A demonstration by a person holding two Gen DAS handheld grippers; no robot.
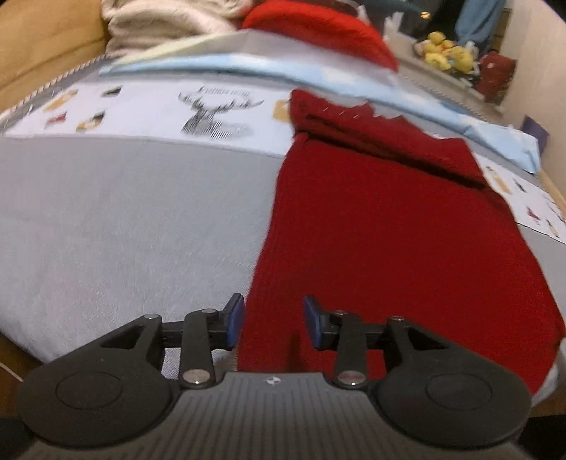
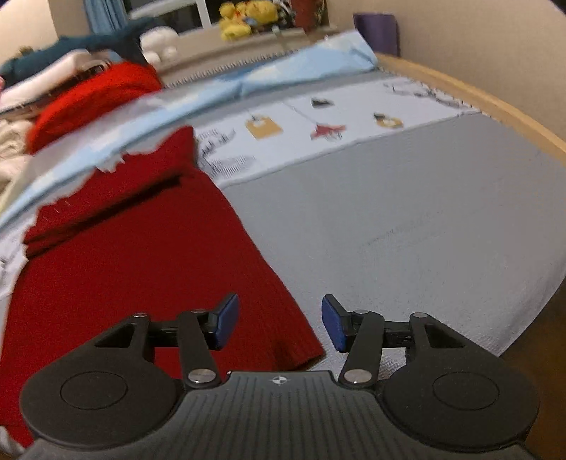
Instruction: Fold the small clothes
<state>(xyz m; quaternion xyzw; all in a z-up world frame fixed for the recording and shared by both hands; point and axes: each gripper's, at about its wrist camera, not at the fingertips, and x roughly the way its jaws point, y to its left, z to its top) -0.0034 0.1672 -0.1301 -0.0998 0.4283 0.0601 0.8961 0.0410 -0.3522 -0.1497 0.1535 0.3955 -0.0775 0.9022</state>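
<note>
Dark red knit garment lies flat on a grey bed cover, filling the right half of the left wrist view. Its far end is folded over on itself, with a dark crease running across. Left claw hovers over the near left edge of the garment, blue pads parted wide, nothing between them; whether a pad touches the cloth cannot be told. Beyond the grey cover runs a white printed band with a stag motif and small coloured figures. Pale blue sheet lies folded across the far side, touching the garment's far end. A brighter red knit and cream fabric are piled behind it. Yellow plush toys sit on a ledge at far right. View is blurred.

Right wrist view: same dark red garment occupies the left half, near corner reaching to just under the claw. Right claw stands open wide and empty, left pad over the garment's near right corner, right pad over bare grey cover. Printed band and pale blue sheet lie beyond. Wooden bed frame curves along the right side.
</note>
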